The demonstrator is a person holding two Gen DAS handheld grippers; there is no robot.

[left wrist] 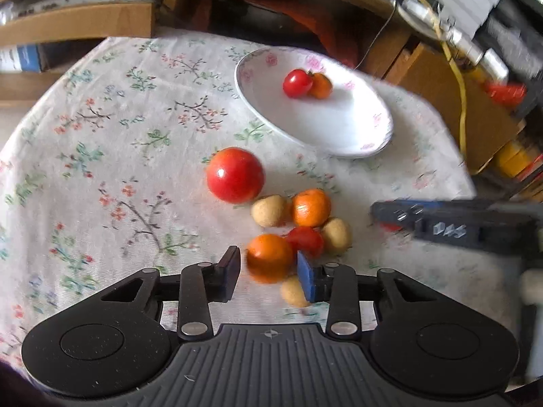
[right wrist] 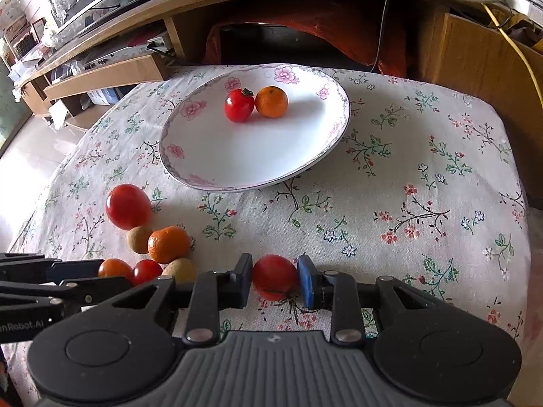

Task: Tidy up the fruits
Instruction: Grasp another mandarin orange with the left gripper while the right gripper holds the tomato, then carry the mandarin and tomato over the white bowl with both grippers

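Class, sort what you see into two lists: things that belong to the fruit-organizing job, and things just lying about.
Job: plate, fruit pile, tomato in right claw, orange between left claw fingers.
Lying about: cardboard box, yellow cable, tablecloth.

Each hand-held gripper (left wrist: 268,276) (right wrist: 275,279) was black with a ribbed grey base, silver rivets, one blue finger pad (left wrist: 307,279)
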